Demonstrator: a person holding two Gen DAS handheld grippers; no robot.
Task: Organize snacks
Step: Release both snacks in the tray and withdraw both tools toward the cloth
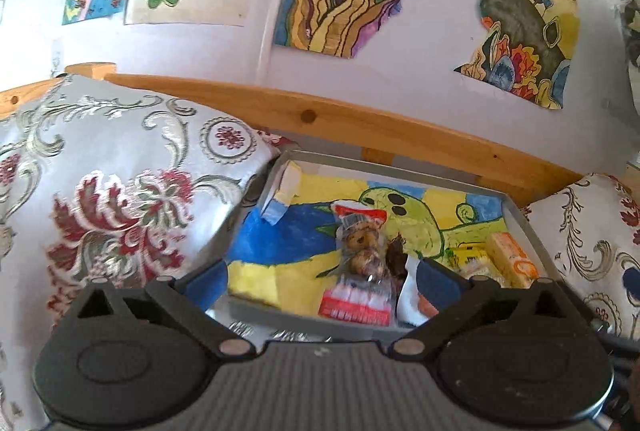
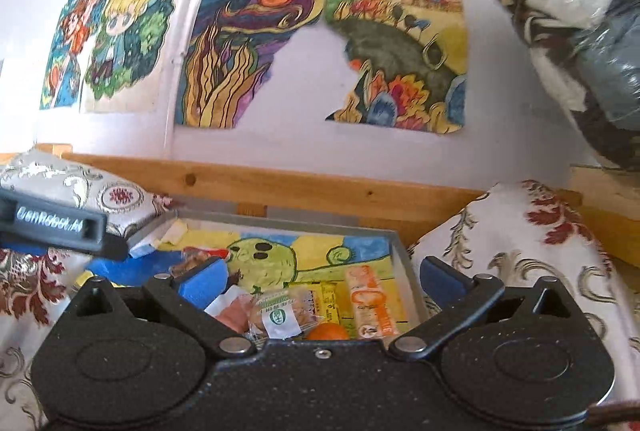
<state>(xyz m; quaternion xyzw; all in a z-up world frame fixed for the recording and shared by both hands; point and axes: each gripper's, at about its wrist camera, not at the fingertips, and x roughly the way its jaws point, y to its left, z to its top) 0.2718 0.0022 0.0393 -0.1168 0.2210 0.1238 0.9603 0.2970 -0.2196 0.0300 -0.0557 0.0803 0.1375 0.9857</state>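
A shallow grey box (image 1: 524, 231), lined with a colourful drawing, lies on the bed. In it, a clear packet of brown snacks with a red end (image 1: 360, 263) lies in the middle, with a white packet (image 1: 412, 295) beside it. A yellow packet (image 1: 470, 259) and an orange packet (image 1: 512, 259) sit at the right. My left gripper (image 1: 322, 283) is open over the near edge, its pads either side of the clear packet without touching it. My right gripper (image 2: 324, 283) is open above the box's right end, over a green-labelled packet (image 2: 280, 319), an orange stick packet (image 2: 370, 307) and an orange round snack (image 2: 328, 331).
Patterned cushions flank the box on the left (image 1: 120, 191) and right (image 2: 520, 251). A wooden rail (image 1: 360, 123) runs behind it below a wall covered with drawings. A plastic-wrapped bundle (image 2: 580, 31) hangs at the upper right. The left gripper's body (image 2: 60, 223) juts in from the left.
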